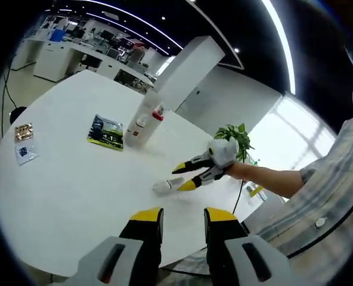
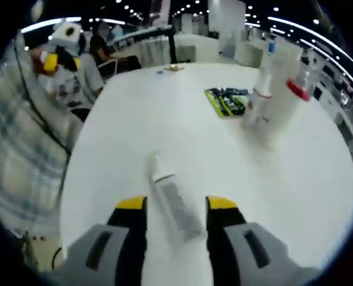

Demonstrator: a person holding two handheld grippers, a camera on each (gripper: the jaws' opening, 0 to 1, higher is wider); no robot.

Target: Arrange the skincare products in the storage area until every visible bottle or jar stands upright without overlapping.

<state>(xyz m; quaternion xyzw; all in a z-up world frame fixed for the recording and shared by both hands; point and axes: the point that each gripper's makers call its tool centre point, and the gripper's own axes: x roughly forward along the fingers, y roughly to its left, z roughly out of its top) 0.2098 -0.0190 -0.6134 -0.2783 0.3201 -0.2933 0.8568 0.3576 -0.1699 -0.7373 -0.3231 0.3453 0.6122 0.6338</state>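
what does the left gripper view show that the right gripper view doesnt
Left gripper view alone: the right tool seen from outside, open around the lying tube, two small packets near the table edge, and a green plant.

Right gripper view alone: seated people past the table's far side, and the tube seen close, lying between the right tool's open jaws.

Both: the white table, the dark green packet, the upright white bottles with a red cap, and the tube.
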